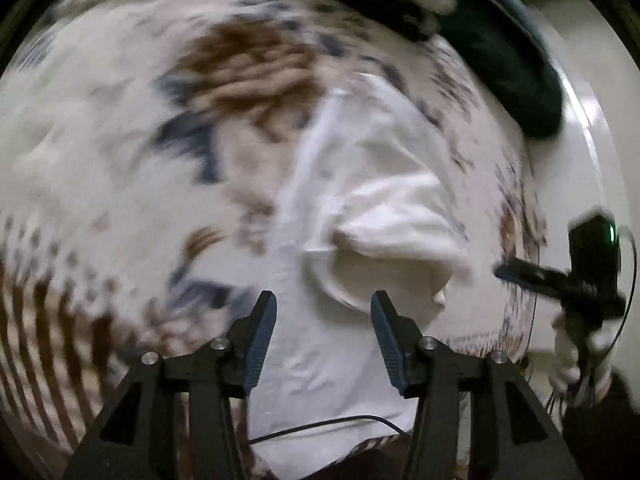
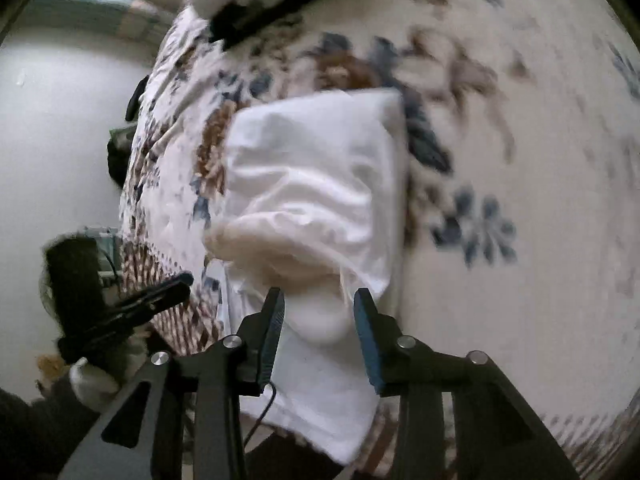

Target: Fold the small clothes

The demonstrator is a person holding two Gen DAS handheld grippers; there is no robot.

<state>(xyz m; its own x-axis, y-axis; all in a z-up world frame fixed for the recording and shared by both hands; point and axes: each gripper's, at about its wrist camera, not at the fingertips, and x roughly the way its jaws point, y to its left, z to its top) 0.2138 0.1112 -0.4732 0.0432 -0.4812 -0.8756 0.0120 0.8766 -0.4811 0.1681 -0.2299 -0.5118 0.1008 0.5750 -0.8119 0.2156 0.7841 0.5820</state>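
Bedspread (image 1: pixel 120 168), floral, cream with brown and navy print, fills both views; blurred throughout. Garment (image 1: pixel 360 208), white, lies spread on bedspread, roughly central, folded over partway, with a sleeve or flap bulging near the middle; same garment (image 2: pixel 316 184) seen lengthwise from right wrist view, far end squared off. Dark green cloth (image 1: pixel 504 52) beyond garment, at bedspread's far right edge in left view. Black-and-white item (image 2: pixel 256 4) past garment's far end; kind not clear. Thin black cable (image 1: pixel 328 424) crosses garment's near hem.

Left gripper (image 1: pixel 323 316) released, jaws spread wide, poised over garment's near part, nothing between fingers; whether touching cloth cannot be told. Seen also from right wrist view (image 2: pixel 160 296), off garment's left side, beside bedspread edge, fingers look close together there, blurred.

Right gripper (image 2: pixel 319 312) released, jaws apart, over garment's near bulge, gripping nothing. Seen from left view (image 1: pixel 516 270), off garment's right side, held in white-gloved hand (image 1: pixel 576 356).
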